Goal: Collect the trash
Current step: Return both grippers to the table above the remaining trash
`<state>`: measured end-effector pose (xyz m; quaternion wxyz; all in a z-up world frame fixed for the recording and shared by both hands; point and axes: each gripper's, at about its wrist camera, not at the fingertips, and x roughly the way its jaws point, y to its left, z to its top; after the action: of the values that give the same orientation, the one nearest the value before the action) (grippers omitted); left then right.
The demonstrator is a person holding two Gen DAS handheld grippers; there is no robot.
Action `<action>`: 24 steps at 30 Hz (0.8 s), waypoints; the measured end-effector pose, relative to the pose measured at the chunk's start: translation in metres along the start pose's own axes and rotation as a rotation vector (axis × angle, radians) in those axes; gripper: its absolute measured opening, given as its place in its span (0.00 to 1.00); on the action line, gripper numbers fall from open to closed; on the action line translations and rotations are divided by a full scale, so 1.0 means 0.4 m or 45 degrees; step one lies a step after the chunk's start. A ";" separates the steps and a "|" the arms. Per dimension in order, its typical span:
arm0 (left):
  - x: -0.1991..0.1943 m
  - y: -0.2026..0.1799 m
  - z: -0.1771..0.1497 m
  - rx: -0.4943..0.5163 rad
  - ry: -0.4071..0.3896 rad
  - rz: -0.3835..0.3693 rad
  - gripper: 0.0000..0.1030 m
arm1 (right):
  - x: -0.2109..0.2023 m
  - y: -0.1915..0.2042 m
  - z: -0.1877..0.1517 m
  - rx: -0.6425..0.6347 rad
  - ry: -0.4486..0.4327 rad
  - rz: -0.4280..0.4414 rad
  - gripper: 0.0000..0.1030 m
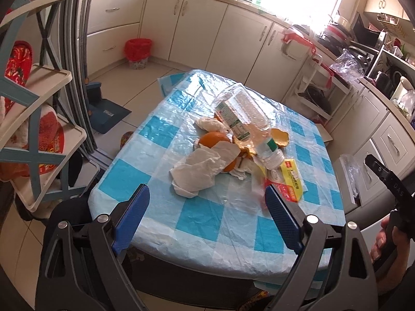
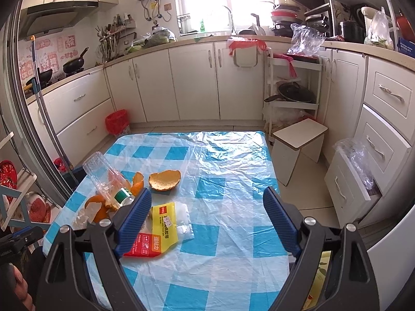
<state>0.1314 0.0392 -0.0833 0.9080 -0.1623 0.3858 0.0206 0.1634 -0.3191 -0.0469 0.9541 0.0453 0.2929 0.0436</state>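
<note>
Blue-and-white checked plastic covers the tabletop (image 1: 207, 223), and the trash still sits heaped mid-tabletop toward its left edge: clear bottle (image 1: 243, 119), crumpled tissue (image 1: 199, 171), orange peel (image 2: 164, 180), yellow wrapper (image 2: 164, 226); nothing looks collected yet, the red-lined bin (image 1: 138, 51) standing well apart on the floor. Bottle lies on its side, long axis running near-to-far, neck toward the near edge. Left claw (image 1: 207, 202) and right claw (image 2: 207, 207) both hang spread and empty above the near edge.
</note>
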 end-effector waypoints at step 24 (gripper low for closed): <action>0.220 -0.002 0.032 0.217 0.102 0.079 0.84 | 0.222 0.051 0.013 -0.016 0.208 0.089 0.80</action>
<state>0.2023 0.0345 -0.1370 0.9012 -0.0733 0.4270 0.0094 0.2386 -0.2895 -0.0896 0.9251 0.0460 0.3678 0.0822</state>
